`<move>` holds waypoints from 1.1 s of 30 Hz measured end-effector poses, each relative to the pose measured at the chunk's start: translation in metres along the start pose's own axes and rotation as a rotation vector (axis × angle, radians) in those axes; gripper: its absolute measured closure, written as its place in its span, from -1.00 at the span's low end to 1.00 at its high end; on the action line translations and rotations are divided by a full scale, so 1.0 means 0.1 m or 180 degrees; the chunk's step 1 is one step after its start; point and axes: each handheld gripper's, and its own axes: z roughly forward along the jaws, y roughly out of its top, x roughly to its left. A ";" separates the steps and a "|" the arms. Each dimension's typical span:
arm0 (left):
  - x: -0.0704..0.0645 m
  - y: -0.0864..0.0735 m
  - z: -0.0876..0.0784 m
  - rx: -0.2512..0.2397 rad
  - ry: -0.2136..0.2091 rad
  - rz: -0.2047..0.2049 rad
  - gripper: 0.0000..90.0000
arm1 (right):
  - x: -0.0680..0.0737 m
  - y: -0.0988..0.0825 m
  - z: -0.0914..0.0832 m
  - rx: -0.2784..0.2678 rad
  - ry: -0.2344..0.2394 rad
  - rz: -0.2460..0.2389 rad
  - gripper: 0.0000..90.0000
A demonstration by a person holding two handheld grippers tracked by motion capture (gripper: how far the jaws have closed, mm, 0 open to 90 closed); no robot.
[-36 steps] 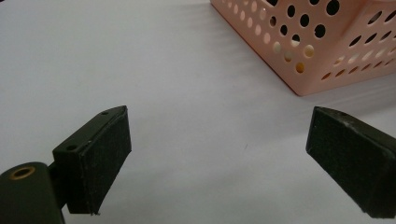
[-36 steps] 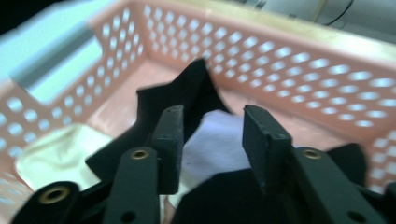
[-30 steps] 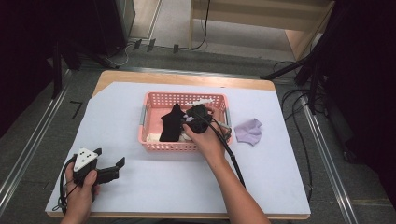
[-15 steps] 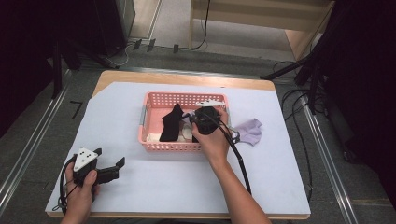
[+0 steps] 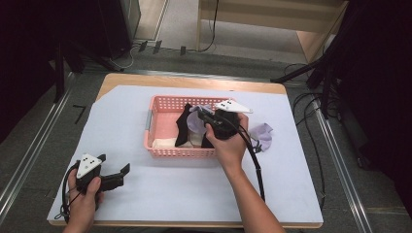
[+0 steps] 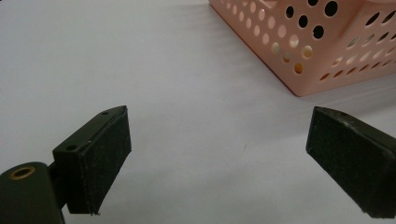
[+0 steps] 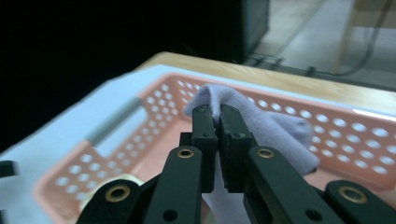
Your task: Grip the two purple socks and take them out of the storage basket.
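A: Where is the right tool [image 5: 206, 118]?

B: Over the pink basket [image 5: 160, 148], near its right half, held in the person's right hand [image 5: 228, 148]. Its jaws have just been closing, and in the right gripper view they are clenched on a fold of a pale lilac sock [image 7: 261, 123], with the cloth pinched between the pads and draping off to the right.

A: So the sock is off the basket floor?

B: The pinched part is raised above the rim. How much of the rest still lies inside, I cannot tell. In the high view the lilac sock [image 5: 195, 121] shows just left of the tool, above the basket's middle.

A: What else is in the basket?

B: A black sock [image 5: 182, 127] lying lengthwise near the middle, and something cream-white [image 5: 163, 143] at the front left corner.

A: Anything outside it?

B: A second lilac sock [image 5: 262, 132] lies on the white-covered desk [image 5: 184, 194], just right of the basket.

A: And the left tool [image 5: 127, 170]?

B: It rests low at the desk's front left, in the left hand [image 5: 83, 206], well apart from the basket. In the left gripper view its jaws stand wide and released, with nothing but bare desk between them, and the basket's corner [image 6: 317, 51] beyond.
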 end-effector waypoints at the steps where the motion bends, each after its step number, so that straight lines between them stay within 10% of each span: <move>1: 0.00 0.00 0.00 0.0002 -0.0006 -0.0003 -0.84 | 0.01 0.00 -0.01 -0.0007 0.0056 0.0007 0.89; 4: 0.00 0.00 0.00 0.0000 -0.0006 0.0004 -0.84 | 0.00 -0.04 -0.01 0.0094 -0.0313 -0.0093 0.90; 9: 0.00 0.00 0.00 0.0007 0.0007 -0.0002 -0.84 | -0.20 -0.11 -0.06 0.0028 -0.0311 0.0100 0.94; 16: 0.00 0.00 0.00 0.0001 0.0006 -0.0001 -0.84 | -0.26 -0.02 -0.25 -0.0388 -0.0346 -0.0117 0.94; 24: 0.00 0.00 0.00 0.0000 0.0013 0.0015 -0.84 | -0.45 0.09 -0.56 -0.0844 -0.0587 -0.0094 0.95; 33: 0.00 0.00 0.01 -0.0004 0.0017 0.0006 -0.84 | -0.74 0.00 -0.85 -0.0971 -0.0966 -0.0063 0.95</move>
